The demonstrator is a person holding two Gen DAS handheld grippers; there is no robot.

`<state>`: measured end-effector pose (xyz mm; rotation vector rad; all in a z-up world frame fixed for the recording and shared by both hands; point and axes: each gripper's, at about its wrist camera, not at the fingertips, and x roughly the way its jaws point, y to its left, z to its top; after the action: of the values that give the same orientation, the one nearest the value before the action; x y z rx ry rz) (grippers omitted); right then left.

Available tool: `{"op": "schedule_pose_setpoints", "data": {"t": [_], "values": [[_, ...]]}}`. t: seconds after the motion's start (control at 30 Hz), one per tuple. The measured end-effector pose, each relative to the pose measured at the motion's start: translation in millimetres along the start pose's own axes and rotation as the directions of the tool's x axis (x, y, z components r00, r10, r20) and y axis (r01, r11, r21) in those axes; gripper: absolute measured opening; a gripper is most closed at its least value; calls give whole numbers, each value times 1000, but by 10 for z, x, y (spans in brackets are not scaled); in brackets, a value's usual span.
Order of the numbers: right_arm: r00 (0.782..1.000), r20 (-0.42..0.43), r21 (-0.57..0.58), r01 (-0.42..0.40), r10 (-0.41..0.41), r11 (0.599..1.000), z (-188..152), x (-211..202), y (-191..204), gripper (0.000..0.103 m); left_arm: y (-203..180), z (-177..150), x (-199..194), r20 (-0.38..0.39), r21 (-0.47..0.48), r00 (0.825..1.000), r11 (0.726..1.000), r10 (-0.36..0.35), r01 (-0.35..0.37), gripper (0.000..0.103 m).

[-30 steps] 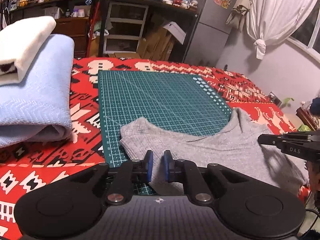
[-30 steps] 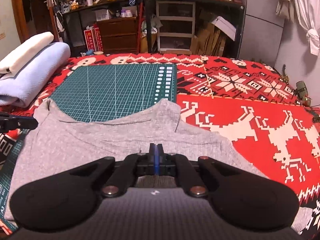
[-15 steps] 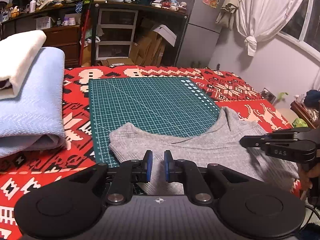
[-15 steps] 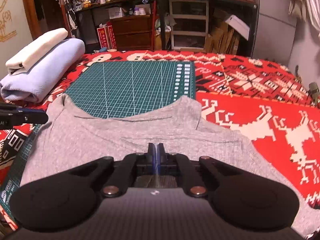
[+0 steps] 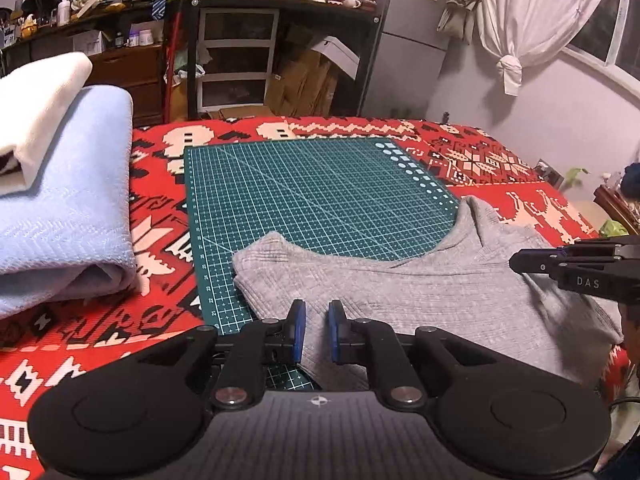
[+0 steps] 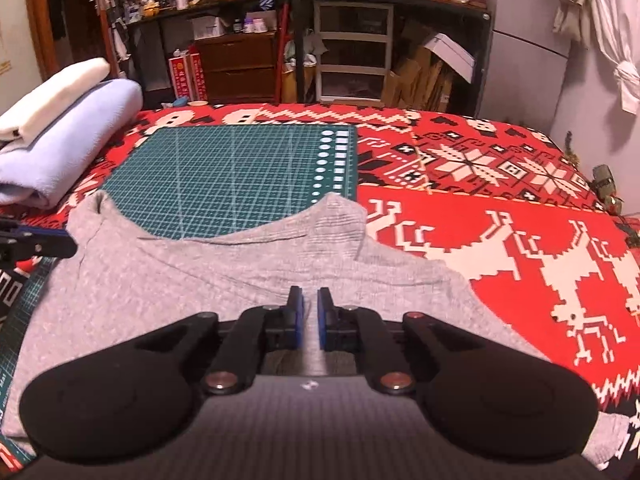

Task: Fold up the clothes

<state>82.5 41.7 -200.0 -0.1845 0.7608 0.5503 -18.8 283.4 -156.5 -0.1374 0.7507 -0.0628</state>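
Now right gripper (image 6: 311,322) jaws parted, off grey shirt (image 6: 168,280).

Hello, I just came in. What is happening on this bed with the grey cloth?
A person holds a claw in each hand over a grey knit top that lies spread partly on a green gridded cutting mat and partly on a red patterned blanket. The left claw and the right claw are both slightly open, gripping nothing. No fold shows yet. A folded light blue blanket with a white cloth on top lies at the left.
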Motion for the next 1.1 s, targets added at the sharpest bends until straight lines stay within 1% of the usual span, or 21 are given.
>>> {"op": "schedule_pose_setpoints", "data": {"t": [0.03, 0.07, 0.13, 0.2, 0.23, 0.33, 0.47, 0.63, 0.7, 0.8, 0.87, 0.93, 0.97, 1.03, 1.1], "values": [[1000, 4, 10, 1, -1, 1000, 10, -18, -23, 8, -15, 5, -28, 5, 3, 1000, 1000, -5, 5, 11], [1000, 13, 20, -1, 0, 1000, 26, -49, -37, 10, -33, 10, -59, 10, 6, 1000, 1000, -12, 12, 11], [999, 33, 35, -8, 6, 999, 56, -116, -59, 11, -79, 18, -110, 21, 1, 999, 999, -35, 35, 11], [997, 65, 22, -53, 52, 998, 77, -199, -4, 11, -129, 12, -138, 26, -11, 997, 997, -74, 75, 11], [994, 66, 7, -84, 83, 996, 85, -214, 42, 11, -163, -4, -131, 18, -17, 995, 995, -93, 94, 11], [985, 20, -32, -170, 171, 985, 73, -188, 204, 11, -276, -73, -105, -13, -25, 991, 990, -136, 136, 11], [976, -36, -67, -218, 216, 974, -44, -181, 330, 11, -426, -204, -131, -39, -12, 986, 987, -160, 159, 11], [970, -63, -82, -238, 234, 968, -203, -286, 337, 11, -585, -367, -230, -53, -9, 978, 980, -201, 200, 11], [969, -73, -88, -242, 236, 966, -263, -330, 327, 11, -638, -437, -219, -68, 12, 979, 981, -194, 195, 11], [967, -86, -96, -247, 239, 964, -354, -397, 311, 9, -695, -525, -244, -60, 45, 983, 983, -175, 178, 11], [966, -75, -104, -253, 247, 962, -387, -492, 315, 13, -714, -536, -309, -48, 39, 984, 984, -170, 172, 10], [965, -56, -114, -261, 256, 959, -411, -599, 331, 13, -765, -556, -424, -22, 49, 980, 979, -197, 198, 11], [964, -60, -120, -265, 260, 957, -437, -609, 350, 13, -799, -576, -465, -20, 55, 978, 977, -207, 208, 11], [962, -67, -134, -273, 266, 953, -488, -629, 388, 13, -868, -633, -513, -30, 67, 976, 974, -214, 216, 11], [959, -75, -147, -281, 273, 948, -540, -649, 425, 13, -921, -710, -490, -55, 69, 979, 977, -197, 200, 11]]}}
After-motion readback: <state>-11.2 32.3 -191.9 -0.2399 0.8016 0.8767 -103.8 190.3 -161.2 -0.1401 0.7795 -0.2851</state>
